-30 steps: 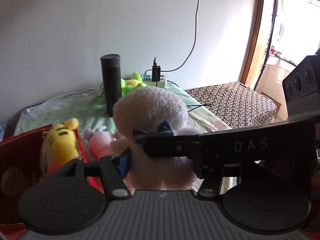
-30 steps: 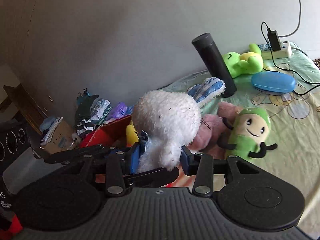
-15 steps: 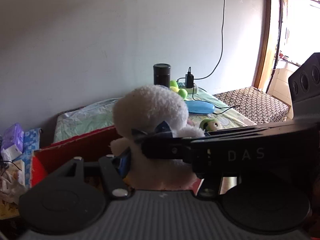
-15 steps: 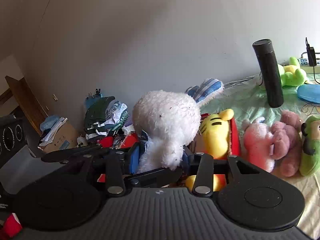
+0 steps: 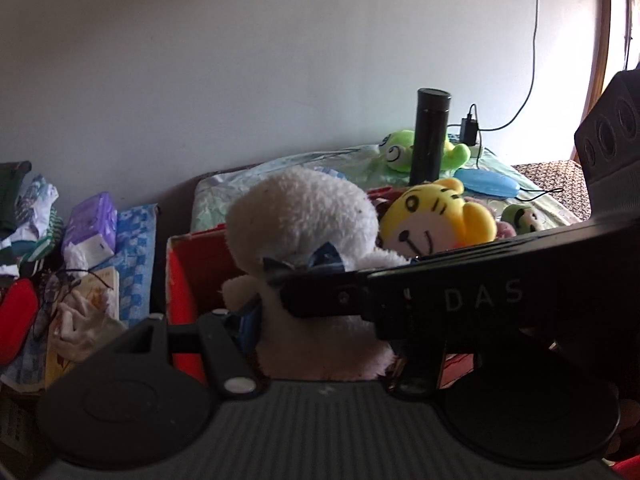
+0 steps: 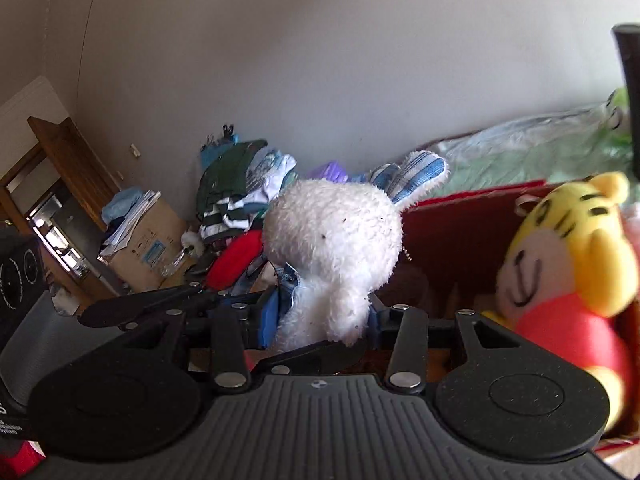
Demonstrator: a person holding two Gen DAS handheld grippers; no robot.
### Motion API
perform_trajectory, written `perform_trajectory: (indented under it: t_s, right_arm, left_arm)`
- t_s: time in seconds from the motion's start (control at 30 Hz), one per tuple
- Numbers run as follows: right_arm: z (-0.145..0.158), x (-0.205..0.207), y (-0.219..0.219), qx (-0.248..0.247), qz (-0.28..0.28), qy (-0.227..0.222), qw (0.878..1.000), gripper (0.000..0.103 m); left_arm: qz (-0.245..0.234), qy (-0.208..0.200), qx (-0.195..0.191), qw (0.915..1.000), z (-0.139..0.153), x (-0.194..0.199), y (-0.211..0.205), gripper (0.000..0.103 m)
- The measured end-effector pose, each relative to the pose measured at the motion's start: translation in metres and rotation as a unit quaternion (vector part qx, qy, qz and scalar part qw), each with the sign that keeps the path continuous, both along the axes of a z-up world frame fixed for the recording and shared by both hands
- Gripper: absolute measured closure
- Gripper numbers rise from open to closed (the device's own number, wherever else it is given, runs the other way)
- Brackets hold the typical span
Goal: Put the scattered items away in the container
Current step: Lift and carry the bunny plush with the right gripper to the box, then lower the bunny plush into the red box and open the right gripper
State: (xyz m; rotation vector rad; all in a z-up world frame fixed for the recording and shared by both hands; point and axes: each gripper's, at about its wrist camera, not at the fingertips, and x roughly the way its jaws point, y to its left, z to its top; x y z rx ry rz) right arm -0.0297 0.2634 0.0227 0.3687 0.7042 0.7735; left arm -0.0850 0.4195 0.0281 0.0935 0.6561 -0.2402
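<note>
So far the red box [image 5: 188, 276] holds one toy, the yellow tiger [image 5: 436, 216], which leans against its far wall. The white rabbit [image 5: 304, 236] is on its way in: both grippers clamp it at once, the left gripper [image 5: 320, 320] squeezing its body from either side and the right gripper [image 6: 320, 320] pinching it just below the head, blue pads sunk into the fur. It hangs between the fingers, over the box's near part as best I can judge, not yet let go.

Beyond the fingertips, on the green sheet [image 5: 280, 172], several things are left: a green frog [image 5: 396, 152], a blue case [image 5: 488, 184], a small green doll [image 5: 520, 216] and a bit of pink plush beside it. The black flask [image 5: 430, 136] stands upright among them; whether it counts as clutter I cannot tell.

Room is tight. The tiger fills the box to the right of the right gripper's fingers, so the free floor seems to lie ahead and to the left, behind the near red wall. The two grippers cross close together, one arm lying right over the other's view, and each must back out without snagging. Left of the box, piled clothes [image 6: 240, 192] and papers crowd the edge.
</note>
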Motion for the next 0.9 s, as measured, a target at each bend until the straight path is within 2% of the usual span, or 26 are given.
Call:
perform_trajectory:
  t_s: [0.23, 0.33, 0.43, 0.67, 0.73, 0.9]
  right_arm:
    - [-0.024, 0.029, 0.023, 0.005, 0.043, 0.062, 0.997, 0.057]
    - [-0.037, 0.038, 0.027, -0.005, 0.039, 0.099, 0.994, 0.059]
    - [-0.046, 0.043, 0.031, -0.005, 0.044, 0.129, 0.991, 0.061]
    - [-0.058, 0.049, 0.043, -0.007, 0.063, 0.160, 0.985, 0.062]
    - [-0.059, 0.052, 0.044, -0.012, 0.065, 0.168, 0.983, 0.059]
    - [-0.054, 0.046, 0.039, -0.034, 0.062, 0.155, 0.985, 0.057]
  left_arm:
    - [0.039, 0.027, 0.004, 0.9989, -0.017, 0.015, 0.016, 0.044]
    - [0.029, 0.028, 0.006, 0.9992, -0.019, 0.014, 0.012, 0.044]
    - [0.018, 0.023, 0.027, 0.9992, -0.023, 0.011, 0.003, 0.045]
    - [0.026, 0.039, 0.028, 0.9985, -0.027, 0.018, 0.009, 0.044]
    - [0.029, 0.044, 0.026, 0.9983, -0.028, 0.020, 0.010, 0.043]
    - [0.025, 0.050, 0.022, 0.9982, -0.031, 0.022, 0.011, 0.038]
